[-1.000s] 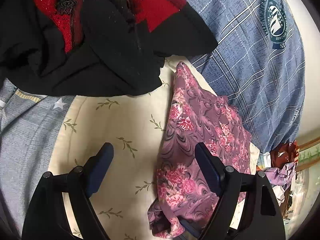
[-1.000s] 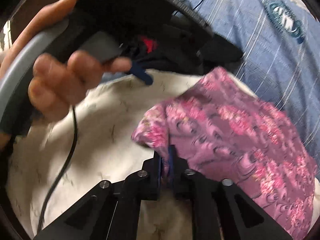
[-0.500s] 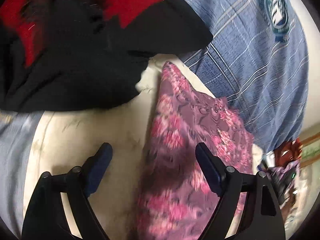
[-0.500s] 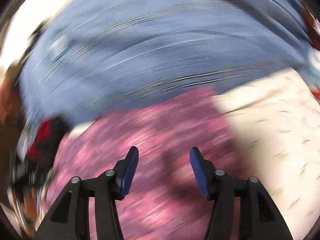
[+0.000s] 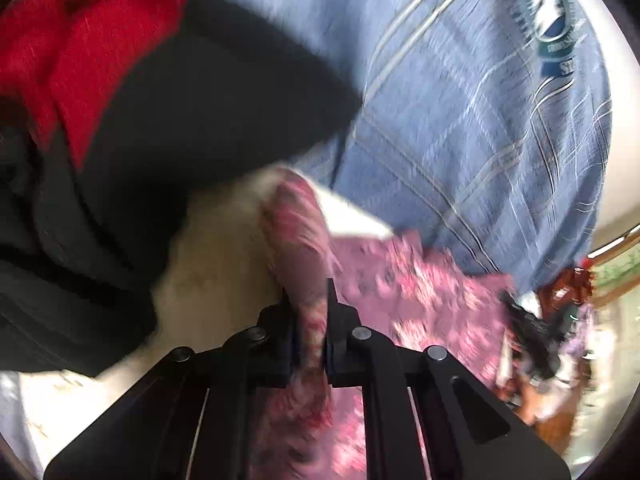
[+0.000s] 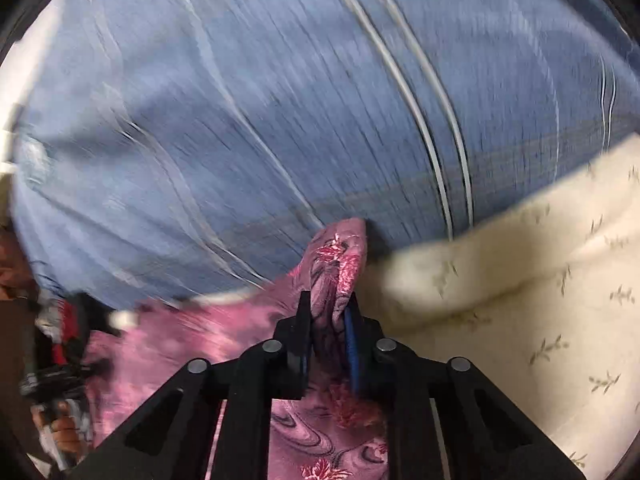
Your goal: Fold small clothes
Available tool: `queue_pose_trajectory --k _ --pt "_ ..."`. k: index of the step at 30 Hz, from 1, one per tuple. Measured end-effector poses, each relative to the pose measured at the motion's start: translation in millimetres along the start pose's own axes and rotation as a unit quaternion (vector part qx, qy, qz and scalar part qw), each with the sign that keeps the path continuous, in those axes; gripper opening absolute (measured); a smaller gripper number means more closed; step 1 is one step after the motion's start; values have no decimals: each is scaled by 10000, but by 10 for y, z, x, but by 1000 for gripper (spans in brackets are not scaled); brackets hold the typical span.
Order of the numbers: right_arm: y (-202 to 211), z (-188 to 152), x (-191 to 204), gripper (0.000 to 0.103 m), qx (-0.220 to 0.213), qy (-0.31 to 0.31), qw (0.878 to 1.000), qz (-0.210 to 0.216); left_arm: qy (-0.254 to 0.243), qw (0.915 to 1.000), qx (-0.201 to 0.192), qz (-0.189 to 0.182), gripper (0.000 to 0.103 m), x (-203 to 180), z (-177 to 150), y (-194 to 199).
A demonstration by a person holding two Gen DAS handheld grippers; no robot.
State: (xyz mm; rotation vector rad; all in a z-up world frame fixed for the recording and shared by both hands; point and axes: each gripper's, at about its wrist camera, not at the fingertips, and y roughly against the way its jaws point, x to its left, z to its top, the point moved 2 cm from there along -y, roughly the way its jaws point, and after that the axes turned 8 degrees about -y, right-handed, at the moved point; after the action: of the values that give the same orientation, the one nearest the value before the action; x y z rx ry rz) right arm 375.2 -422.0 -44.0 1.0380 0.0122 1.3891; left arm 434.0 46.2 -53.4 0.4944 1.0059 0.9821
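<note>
A small pink-purple floral garment (image 5: 408, 292) lies on a cream sheet with a leaf print (image 5: 216, 264). My left gripper (image 5: 309, 320) is shut on a bunched edge of the garment. In the right wrist view the same garment (image 6: 224, 344) spreads to the left, and my right gripper (image 6: 329, 312) is shut on another bunched corner of it (image 6: 340, 256). Both views are blurred by motion.
A black and red garment (image 5: 160, 100) lies at the left and back. A blue striped shirt with a round logo (image 5: 480, 92) lies behind the floral garment (image 6: 280, 100). The cream sheet (image 6: 540, 320) extends to the right. Clutter sits at the far right edge (image 5: 560, 320).
Both grippers were open half a second ago and have shut on the floral garment. The right gripper let go of one corner, swung round, and gripped another.
</note>
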Motion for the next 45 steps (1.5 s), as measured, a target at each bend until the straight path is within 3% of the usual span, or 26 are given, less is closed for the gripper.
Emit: queue_pose_trajectory --k 2,3,4,7,9,10,12,13,16,17,18,19,20,22,25,27,28,31,32,33,35,37,40,42,45 --pt "49 34 -171 7 -109 -269 9995 -114 -131 9982 12 580 8 19 10 -89" --pt "-53 14 -282 7 143 -355 9987 -349 -123 9955 194 916 8 56 -4 -193" --pt "-153 -31 -354 8 371 -333 9964 -693 -91 9947 283 988 8 82 -24 -236" --pt "-70 -128 -389 15 369 -341 9933 -1042 -85 9964 49 842 9 41 -63 0" --pt "189 -154 -321 16 -13 -373 9970 -677 -73 9985 -266 477 13 -53 -112 309" --pt "296 -178 -265 18 -85 -351 9984 -444 -144 9990 -363 229 18 -134 -162 447" --pt "472 -301 -111 26 -111 -202 9997 30 -370 9986 -378 -13 53 -298 -285 582" --pt "541 -396 -44 29 -93 -74 9998 163 -462 9985 -310 6 56 -359 -359 581" --pt "472 -624 39 29 63 4 9995 310 -661 9977 171 28 56 -444 -641 341" --pt "369 -734 12 29 254 -38 9996 142 -628 9966 428 333 52 -393 -728 179" --pt "211 -807 -51 27 487 -71 9987 -120 -639 9955 508 484 40 -365 -799 100" --pt "201 -850 -98 18 396 -46 9990 -184 -713 9950 341 613 37 -358 -823 151" --pt "230 -839 -93 18 285 -25 9993 -227 -659 9952 368 621 34 -360 -823 233" --pt "401 -850 -39 26 234 -101 9993 -291 -448 9976 375 384 34 -352 -837 431" --pt "730 -1009 197 33 86 118 9998 99 -535 9981 262 154 37 -359 -962 798" --pt "873 -1134 329 41 98 411 9989 195 -647 9971 395 4 48 -367 -1144 925" --pt "873 -1240 445 44 113 580 9981 179 -672 9964 517 -43 48 -399 -1250 926" --pt "986 -1539 630 46 251 951 9949 229 -709 9933 912 -49 48 -383 -1583 792" --pt "985 -1658 712 46 338 1073 9934 239 -711 9911 1121 108 42 -353 -1703 695" --pt "985 -1801 786 46 406 1195 9918 223 -722 9913 1096 108 35 -352 -1745 677" --pt "1023 -2051 925 48 577 1424 9878 239 -542 9934 1007 -73 34 -324 -1769 843" --pt "995 -2316 1156 50 750 1802 9802 322 -74 9954 851 -423 35 -168 -1708 1009" --pt "919 -2686 1595 66 953 2563 9604 529 282 9976 569 -275 40 97 -1572 1227" --pt "840 -2972 1913 68 954 3219 9404 533 412 9974 519 -274 50 235 -1503 1316" --pt "642 -3347 2304 69 955 4096 9064 386 533 9963 593 -310 53 360 -1454 1330"
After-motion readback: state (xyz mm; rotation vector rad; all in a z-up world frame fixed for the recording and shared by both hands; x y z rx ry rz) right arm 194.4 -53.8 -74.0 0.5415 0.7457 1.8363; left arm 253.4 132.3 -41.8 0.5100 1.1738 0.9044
